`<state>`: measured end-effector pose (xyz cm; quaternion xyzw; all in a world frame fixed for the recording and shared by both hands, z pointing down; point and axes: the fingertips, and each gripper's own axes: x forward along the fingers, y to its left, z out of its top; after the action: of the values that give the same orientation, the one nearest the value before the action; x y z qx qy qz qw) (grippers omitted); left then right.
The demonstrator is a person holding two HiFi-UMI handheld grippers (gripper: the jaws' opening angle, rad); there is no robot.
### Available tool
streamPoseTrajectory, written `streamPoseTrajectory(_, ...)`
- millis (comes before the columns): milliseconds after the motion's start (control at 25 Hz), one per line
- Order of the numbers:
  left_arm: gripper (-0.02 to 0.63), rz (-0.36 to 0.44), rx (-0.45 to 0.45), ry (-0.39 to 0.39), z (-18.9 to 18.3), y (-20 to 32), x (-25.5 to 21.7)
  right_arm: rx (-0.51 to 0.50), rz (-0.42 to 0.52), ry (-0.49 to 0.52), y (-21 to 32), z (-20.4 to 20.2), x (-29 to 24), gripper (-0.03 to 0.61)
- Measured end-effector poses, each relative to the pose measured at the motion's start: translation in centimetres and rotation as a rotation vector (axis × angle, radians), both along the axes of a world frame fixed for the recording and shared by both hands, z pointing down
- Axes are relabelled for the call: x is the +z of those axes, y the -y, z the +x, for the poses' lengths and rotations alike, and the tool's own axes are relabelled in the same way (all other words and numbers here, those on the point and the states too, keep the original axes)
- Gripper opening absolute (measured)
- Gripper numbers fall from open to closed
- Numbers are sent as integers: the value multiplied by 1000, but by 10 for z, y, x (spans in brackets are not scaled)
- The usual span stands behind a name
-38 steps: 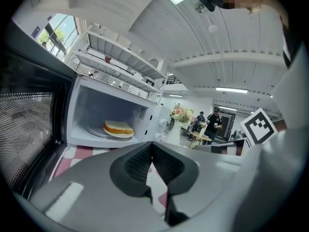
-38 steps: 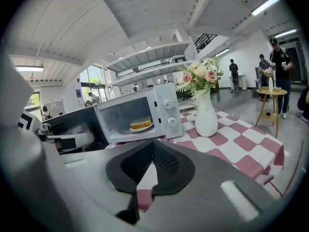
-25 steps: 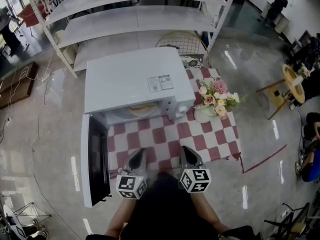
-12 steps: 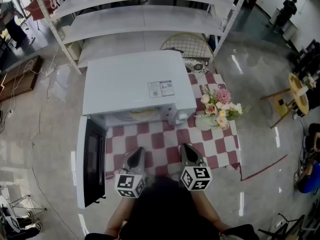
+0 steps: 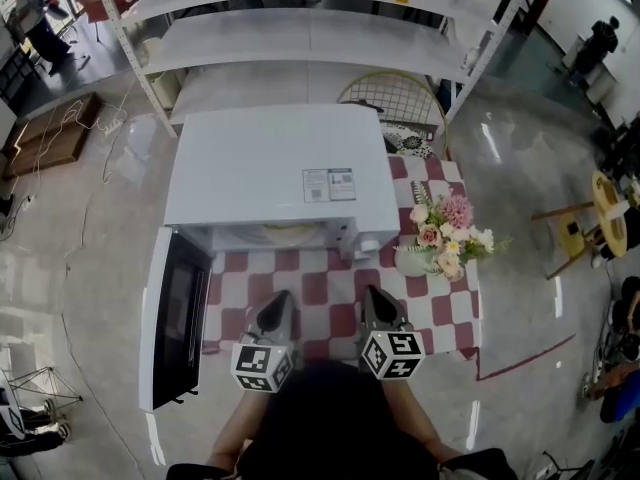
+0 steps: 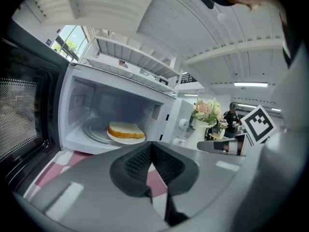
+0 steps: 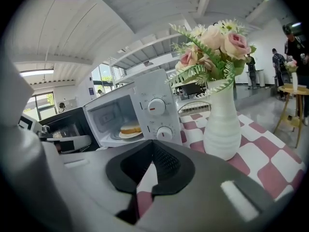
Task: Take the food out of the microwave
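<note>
A slice of bread on a white plate (image 6: 126, 131) lies inside the white microwave (image 5: 270, 173), whose dark door (image 5: 175, 318) hangs open to the left. From the head view only the plate's edge (image 5: 290, 233) shows under the oven's top. My left gripper (image 5: 279, 302) is shut and empty over the checked cloth, pointing at the oven's opening from a short way off. My right gripper (image 5: 369, 298) is also shut and empty, beside it on the right, facing the control knobs (image 7: 156, 107). In the right gripper view the bread (image 7: 130, 129) shows through the opening.
A white vase of pink flowers (image 5: 440, 238) stands on the red-and-white checked table (image 5: 440, 303) right of the microwave, close to my right gripper. White shelving (image 5: 300, 28) runs behind the table. A round wire basket (image 5: 390, 98) sits behind the oven. People stand far off on the right.
Both grippers have crept forward toward the microwave, staying shut. The view has shifted so the oven and vase sit slightly lower and further right in the picture.
</note>
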<state>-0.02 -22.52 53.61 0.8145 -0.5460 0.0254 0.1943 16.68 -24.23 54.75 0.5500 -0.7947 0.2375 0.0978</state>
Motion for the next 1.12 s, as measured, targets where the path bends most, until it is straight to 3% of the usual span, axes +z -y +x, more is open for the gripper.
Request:
streamPoseTrajectory(480, 8, -13, -25, 2, 7, 1, 4, -16, 4, 23, 7, 8, 4, 2)
streamPoseTrajectory(1120, 8, -40, -58, -125, -1, 19, 8, -7, -12, 26, 4, 0, 6, 2)
